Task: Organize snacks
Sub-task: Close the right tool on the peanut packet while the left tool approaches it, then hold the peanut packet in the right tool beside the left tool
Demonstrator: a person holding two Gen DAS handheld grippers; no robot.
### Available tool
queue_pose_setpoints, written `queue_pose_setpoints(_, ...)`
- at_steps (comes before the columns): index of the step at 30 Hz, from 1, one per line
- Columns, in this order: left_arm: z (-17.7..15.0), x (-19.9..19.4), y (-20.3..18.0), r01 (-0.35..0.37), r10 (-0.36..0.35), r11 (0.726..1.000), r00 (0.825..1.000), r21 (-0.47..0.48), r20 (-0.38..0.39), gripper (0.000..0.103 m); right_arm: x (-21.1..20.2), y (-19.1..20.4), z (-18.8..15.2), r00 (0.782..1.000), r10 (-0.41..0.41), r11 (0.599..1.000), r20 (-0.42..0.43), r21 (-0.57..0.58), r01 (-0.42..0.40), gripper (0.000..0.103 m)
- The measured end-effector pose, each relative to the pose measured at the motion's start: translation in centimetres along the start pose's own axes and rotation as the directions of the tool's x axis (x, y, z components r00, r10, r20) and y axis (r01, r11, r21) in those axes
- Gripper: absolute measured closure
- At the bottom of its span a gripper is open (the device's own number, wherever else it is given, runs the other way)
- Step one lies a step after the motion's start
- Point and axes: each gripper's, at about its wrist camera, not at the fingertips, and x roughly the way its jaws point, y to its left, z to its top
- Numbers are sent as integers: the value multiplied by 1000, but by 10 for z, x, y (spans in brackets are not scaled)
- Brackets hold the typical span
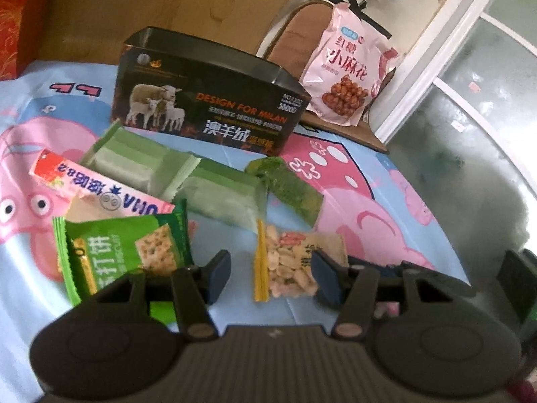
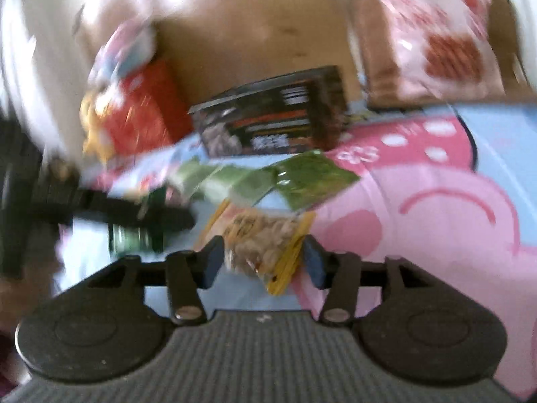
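A clear packet of peanuts (image 1: 292,262) with yellow edges lies on the cartoon cloth. My left gripper (image 1: 272,273) is open, its fingers standing on either side of the packet without pressing it. In the blurred right wrist view the same peanut packet (image 2: 261,238) sits between the fingers of my right gripper (image 2: 263,262), which is open too. Behind it lie a dark green packet (image 1: 292,188), two pale green wafer packets (image 1: 134,161), a pink packet (image 1: 100,191) and a green cracker packet (image 1: 124,248). A black open-topped box (image 1: 208,100) with a sheep picture stands further back.
A pink snack bag (image 1: 349,67) leans on a brown chair (image 1: 295,43) behind the box. The table's right edge (image 1: 419,174) drops to a shiny floor. A red box (image 2: 144,110) stands left of the black box (image 2: 272,117). A dark gripper part (image 2: 134,215) shows at the left.
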Motion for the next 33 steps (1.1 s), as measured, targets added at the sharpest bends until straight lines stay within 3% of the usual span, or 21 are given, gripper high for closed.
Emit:
queue_pose_setpoints(3,3,14,-7,3,-2,1000,1000,29,-15,49,3,11,-4,1000,-20,994,-12,-104,18,42)
queue_pose_setpoints(7,-4,24,-25,-67,66,990,998,122,9,54,4,20,-9,996,-92,979,1,-184,91,46)
queue_pose_setpoints(12,-6,9,-22,-30,28,994,999,108,21,72,-1,24,-11,990,-126,970,56,-202,135,60)
queue_pose_setpoints(16,-7,-12,-30,-64,50,987,995,150,91,72,-10,37,-10,984,-121,963,133,-226,149,60)
queue_pose_setpoints(20,-10,-36,-26,-85,61,984,987,154,151,73,-13,44,-5,981,-69,968,184,-225,111,60)
queue_pose_setpoints(26,-27,-61,-6,-143,113,982,970,127,215,73,0,67,-2,986,15,956,167,-291,35,60)
queue_pose_setpoints(33,-31,-58,15,-135,115,988,969,80,218,73,24,84,-3,996,-15,938,90,-343,45,60)
